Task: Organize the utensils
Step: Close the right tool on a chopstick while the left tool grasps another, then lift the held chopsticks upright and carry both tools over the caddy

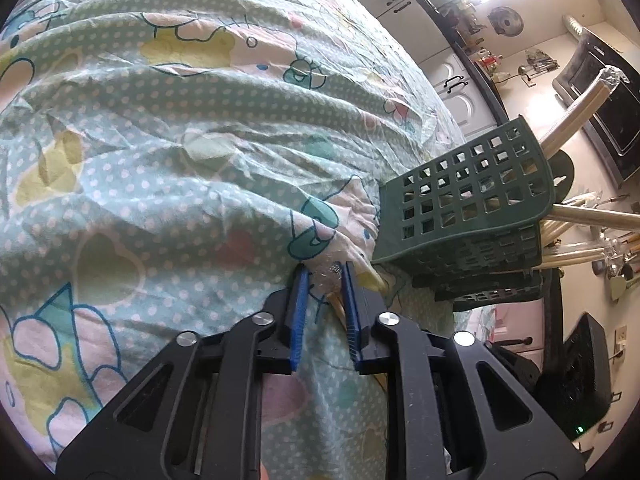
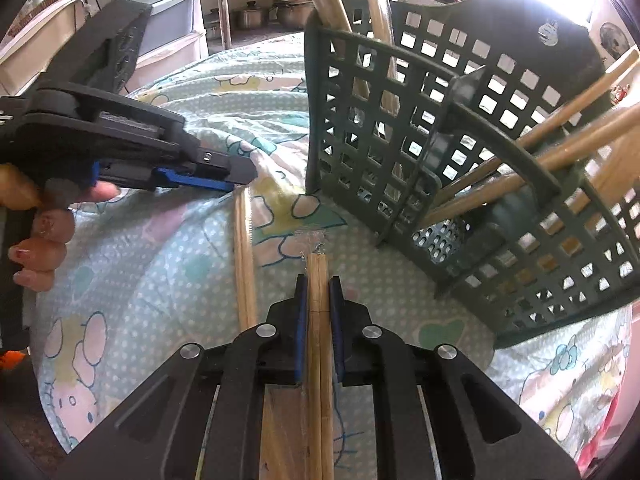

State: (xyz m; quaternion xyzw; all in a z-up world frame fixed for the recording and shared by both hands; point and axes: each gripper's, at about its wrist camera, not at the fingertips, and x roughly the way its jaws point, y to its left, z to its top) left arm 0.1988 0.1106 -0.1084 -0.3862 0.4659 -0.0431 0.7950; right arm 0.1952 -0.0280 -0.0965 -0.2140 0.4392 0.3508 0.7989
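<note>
A crumpled cotton bedsheet [image 1: 168, 128], mint with white dots and pastel cartoon figures, covers the work surface in soft ridges. On it stands a dark green plastic caddy [image 2: 460, 152], its walls a grid of square holes, split by a partition into compartments. Several pale wooden chopsticks in clear wrap [image 2: 560, 148] lean out of it at a slant.

The right gripper [image 2: 318, 280], black with ribbed blue pads, is clenched on a wrapped pair of chopsticks [image 2: 318, 320]. The pair runs straight along the slot between the jaws, its squared tip and a tuft of clear film poking out just past the fingertips. The caddy's open corner is ahead and to the right of that tip, near but apart.

The left gripper [image 1: 325, 270] is closed on another wrapped pair [image 1: 338, 304]: crinkled film shows between its pads at the tips, the wood angling down below them. From the right wrist this pair [image 2: 245, 264] lies long on the sheet, to the left of the right jaws, with the left gripper at its far end and a hand [image 2: 40, 248] on its handle. In the left view the caddy sits just right of the jaws, its base close to them.

Left of both grippers the sheet is open; the caddy walls hem the right side.
</note>
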